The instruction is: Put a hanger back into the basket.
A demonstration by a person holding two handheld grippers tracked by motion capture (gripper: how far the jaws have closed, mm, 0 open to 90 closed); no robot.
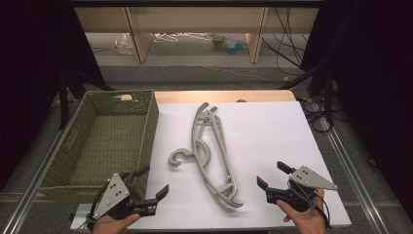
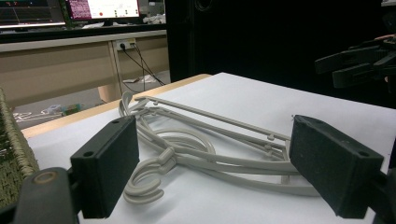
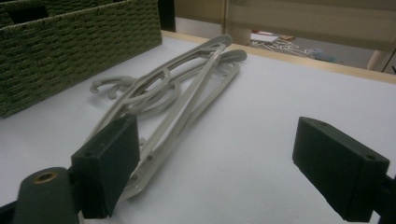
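Grey hangers (image 1: pixel 212 153) stacked, tangled mid-table (image 1: pixel 272 131), just right of green woven basket (image 1: pixel 104 141). Left claw (image 1: pixel 155 181) and right claw (image 1: pixel 272 174) both spread wide, empty, flanking pile at near edge. Risks: hooks (image 1: pixel 179 158) interlocked — lifting one likely drags others; thin arms could slip from pads; snagged hanger may catch basket rim.

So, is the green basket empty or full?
Empty: the high view shows the green basket with a bare woven floor; the hangers lie outside it on the table.
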